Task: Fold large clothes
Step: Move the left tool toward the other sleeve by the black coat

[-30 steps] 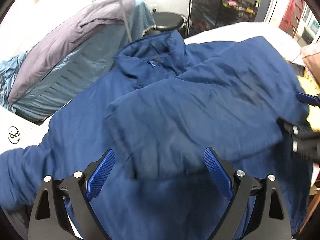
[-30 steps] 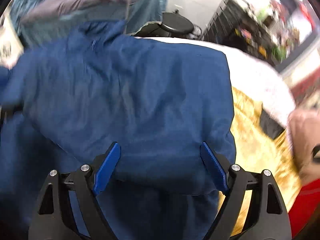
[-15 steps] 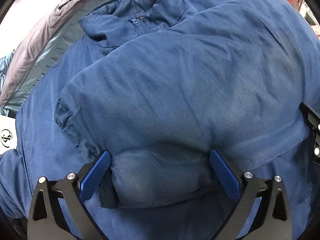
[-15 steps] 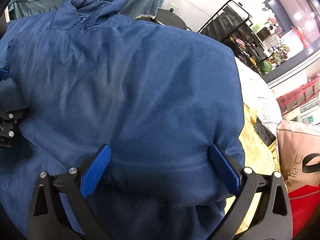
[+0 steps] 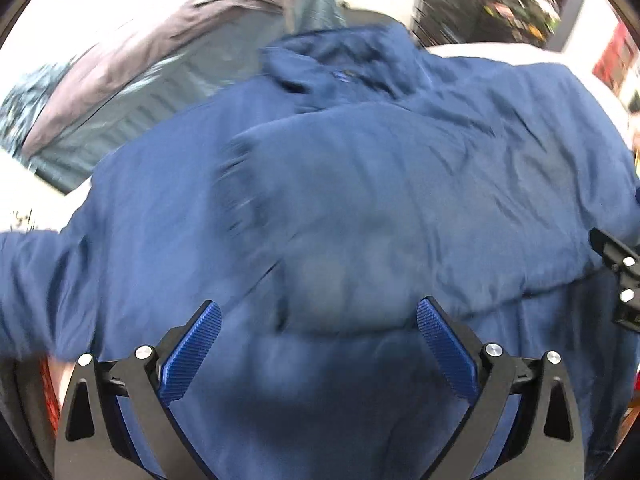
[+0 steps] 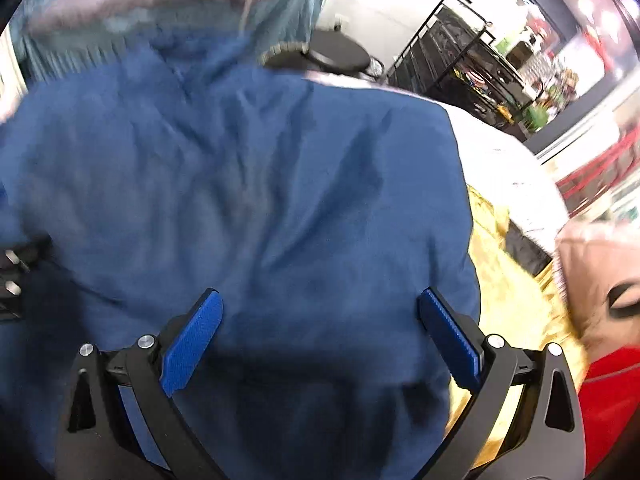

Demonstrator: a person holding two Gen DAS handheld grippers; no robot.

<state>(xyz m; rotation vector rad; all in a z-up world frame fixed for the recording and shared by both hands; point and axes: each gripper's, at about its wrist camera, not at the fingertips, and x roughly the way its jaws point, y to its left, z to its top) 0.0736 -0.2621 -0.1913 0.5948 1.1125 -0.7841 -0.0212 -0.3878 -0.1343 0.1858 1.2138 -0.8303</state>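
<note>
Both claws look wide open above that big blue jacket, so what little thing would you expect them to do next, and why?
Probably the left gripper should reach toward the sleeve trailing off to its left and bring it across. The blue jacket already has one side folded over its front, and both it and the right gripper are open and hold nothing.

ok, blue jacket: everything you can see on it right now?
The blue jacket is navy, matte, woven-looking and creased. It lies spread flat, stand-up collar at the far end, with one panel folded over the body. Its right edge borders a gold cloth. Both grippers are open above it, gripping nothing; contact can't be judged.
</note>
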